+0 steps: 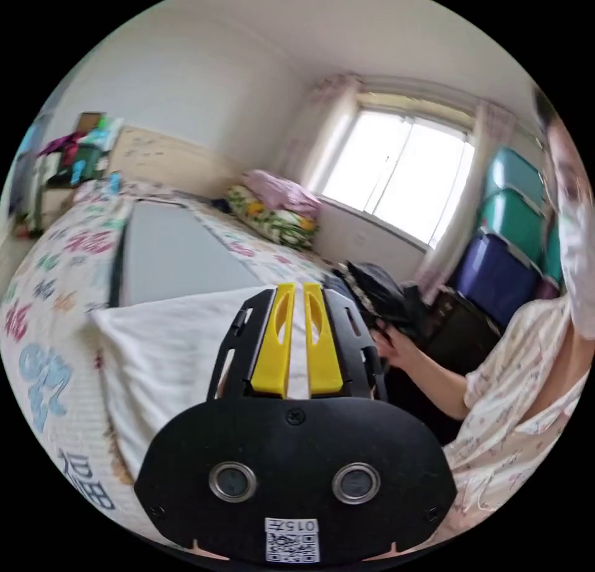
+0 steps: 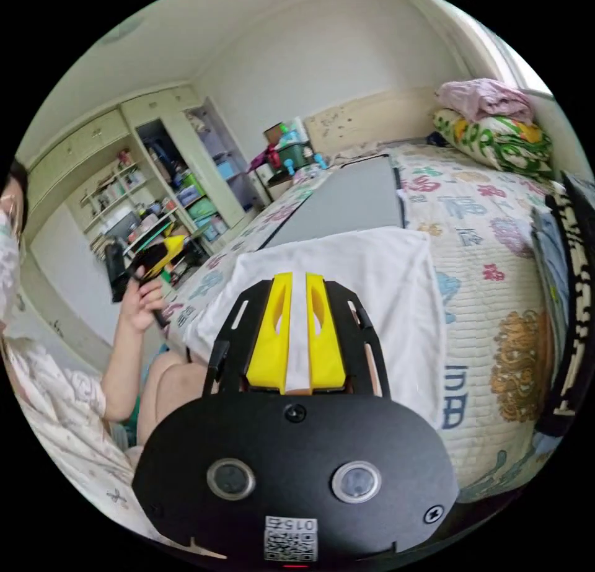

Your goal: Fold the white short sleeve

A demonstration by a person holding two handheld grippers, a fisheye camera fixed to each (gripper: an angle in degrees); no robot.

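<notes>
A white shirt lies folded flat on a patterned quilt, at lower left of the left gripper view and centre of the right gripper view. The quilt's large printed characters are too warped to read. Stacked green and purple storage bins stand at right, their contents hidden. The left gripper and right gripper hover above the shirt, yellow jaws nearly together, gripping nothing.

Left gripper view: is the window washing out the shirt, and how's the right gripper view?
Left gripper view: window blown out, white shirt evenly lit and readable, fisheye bending the edges. Right gripper view: soft even light, shirt clear, no glare.
</notes>
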